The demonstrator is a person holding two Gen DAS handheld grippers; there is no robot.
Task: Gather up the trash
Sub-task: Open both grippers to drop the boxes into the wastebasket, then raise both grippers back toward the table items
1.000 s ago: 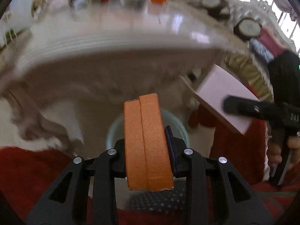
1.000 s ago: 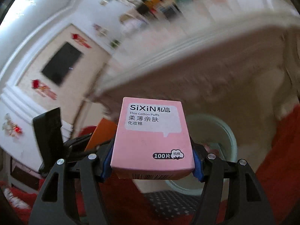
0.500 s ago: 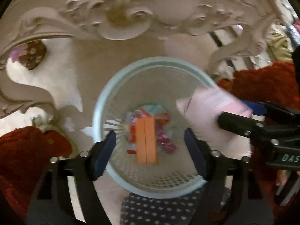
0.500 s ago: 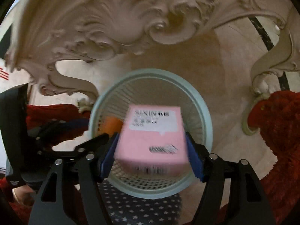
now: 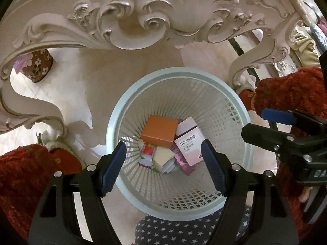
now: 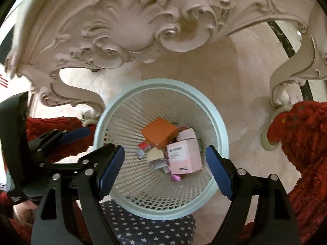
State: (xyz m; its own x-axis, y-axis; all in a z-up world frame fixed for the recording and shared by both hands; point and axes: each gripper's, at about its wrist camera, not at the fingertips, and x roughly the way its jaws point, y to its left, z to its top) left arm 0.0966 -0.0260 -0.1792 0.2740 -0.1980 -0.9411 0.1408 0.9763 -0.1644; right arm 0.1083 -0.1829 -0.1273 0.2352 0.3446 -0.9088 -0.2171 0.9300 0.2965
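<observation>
**Both boxes lie in the slatted bin, both tongs held wide above it**

A round, pale mint plastic wastebasket (image 5: 114, 126) with thin vertical slats and a gridded lower wall stands on a glossy cream stone floor (image 5: 71, 77), under the scrolled, carved apron of a cream table (image 5: 130, 10) whose curved legs come down to left and right of it.

At the bottom of the basket a matte orange carton (image 5: 159, 130), a flat rectangular block, rests tilted on crumpled wrappers and a folded cream card (image 5: 161, 156). Touching its right side is a pink printed cotton-puff box (image 5: 188, 143) with a white label, leaning on its edge.

The left gripper (image 5: 163, 163) hangs over the near rim; its black arms and ribbed blue pads stand apart with nothing between them. The right gripper (image 6: 164, 166) is held just to its right, also above the rim. Its jaws have just been opening and are now spread wide, empty, the pink box lying far below them.

Fuzzy red knitted fabric (image 5: 292, 89) shows on either side of the basket, and a navy cloth with small white stars (image 5: 175, 232) lies at the near edge.
</observation>
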